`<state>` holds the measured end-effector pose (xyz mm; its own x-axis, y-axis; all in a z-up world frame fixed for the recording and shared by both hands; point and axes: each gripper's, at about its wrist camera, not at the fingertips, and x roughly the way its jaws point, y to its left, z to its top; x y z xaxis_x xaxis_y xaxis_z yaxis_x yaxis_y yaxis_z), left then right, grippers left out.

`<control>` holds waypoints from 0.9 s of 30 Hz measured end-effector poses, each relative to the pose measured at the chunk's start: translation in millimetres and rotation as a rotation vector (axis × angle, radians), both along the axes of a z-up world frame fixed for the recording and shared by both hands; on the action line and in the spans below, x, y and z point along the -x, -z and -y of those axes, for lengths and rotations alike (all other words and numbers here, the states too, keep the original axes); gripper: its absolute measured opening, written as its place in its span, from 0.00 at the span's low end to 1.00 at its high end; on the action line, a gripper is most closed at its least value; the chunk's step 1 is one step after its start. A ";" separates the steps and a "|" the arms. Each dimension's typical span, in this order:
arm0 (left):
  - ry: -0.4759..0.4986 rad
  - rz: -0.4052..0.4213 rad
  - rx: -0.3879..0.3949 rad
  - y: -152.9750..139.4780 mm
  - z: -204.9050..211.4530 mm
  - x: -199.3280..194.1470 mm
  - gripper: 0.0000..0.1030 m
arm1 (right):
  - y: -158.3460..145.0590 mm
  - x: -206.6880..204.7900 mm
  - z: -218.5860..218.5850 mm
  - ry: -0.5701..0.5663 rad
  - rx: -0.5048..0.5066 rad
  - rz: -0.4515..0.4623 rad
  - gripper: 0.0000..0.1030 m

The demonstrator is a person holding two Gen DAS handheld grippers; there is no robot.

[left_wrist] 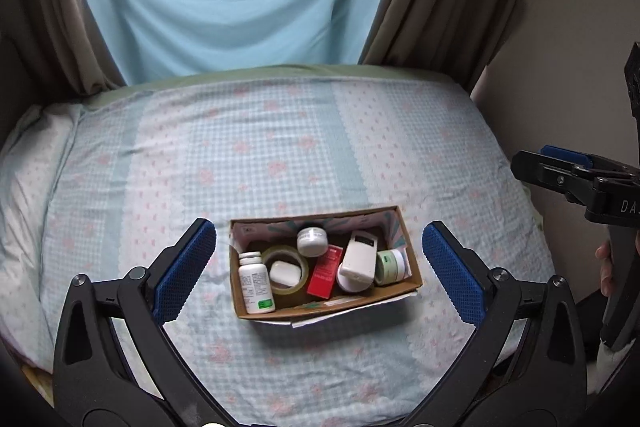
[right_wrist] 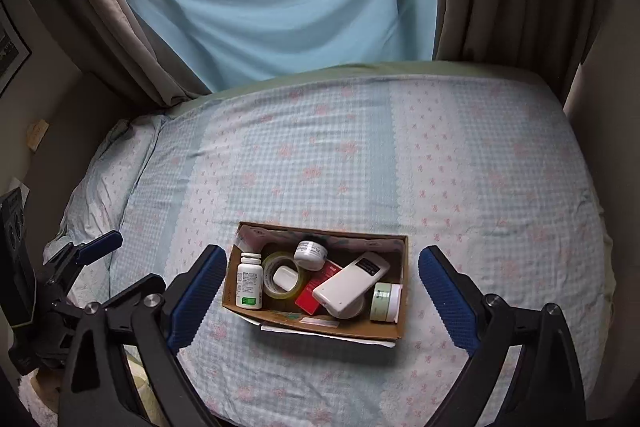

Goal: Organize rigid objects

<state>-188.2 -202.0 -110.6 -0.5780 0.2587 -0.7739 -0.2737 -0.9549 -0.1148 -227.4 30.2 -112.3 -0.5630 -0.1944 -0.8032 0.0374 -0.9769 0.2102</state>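
Left wrist view showed one cardboard box [left_wrist: 256, 311] on the checked bedspread [left_wrist: 280, 155], low in the centre of the frame, between your left gripper [left_wrist: 319, 269] fingers. You could count seven things inside: one white pill bottle [left_wrist: 256, 283] at the left end, one tape roll [left_wrist: 285, 269] ringing a small white case [left_wrist: 285, 273], one white jar [left_wrist: 312, 241] behind it, one red carton [left_wrist: 326, 271], one white remote-like device [left_wrist: 359, 255] and one pale green jar [left_wrist: 390, 267] at the right end. Label print was too small to read; only "DA" showed on your right gripper's body at the right edge. Right wrist view showed your right gripper [right_wrist: 319, 293] likewise framing the box [right_wrist: 320, 327]. Both tools were spread wide, holding and touching nothing.
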 end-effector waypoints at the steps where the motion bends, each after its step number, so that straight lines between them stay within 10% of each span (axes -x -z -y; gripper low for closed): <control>1: -0.021 -0.033 -0.008 -15.3 -2.4 -8.5 1.00 | -16.1 -10.3 -6.8 0.013 -0.021 -0.036 0.93; 8: -0.093 -0.203 -0.073 -69.8 -21.6 -72.8 1.00 | -78.8 -88.7 -47.4 0.105 -0.120 -0.237 0.93; 27: -0.096 -0.326 -0.023 -73.6 -56.8 -138.4 1.00 | -83.0 -153.3 -70.6 0.190 -0.226 -0.361 0.93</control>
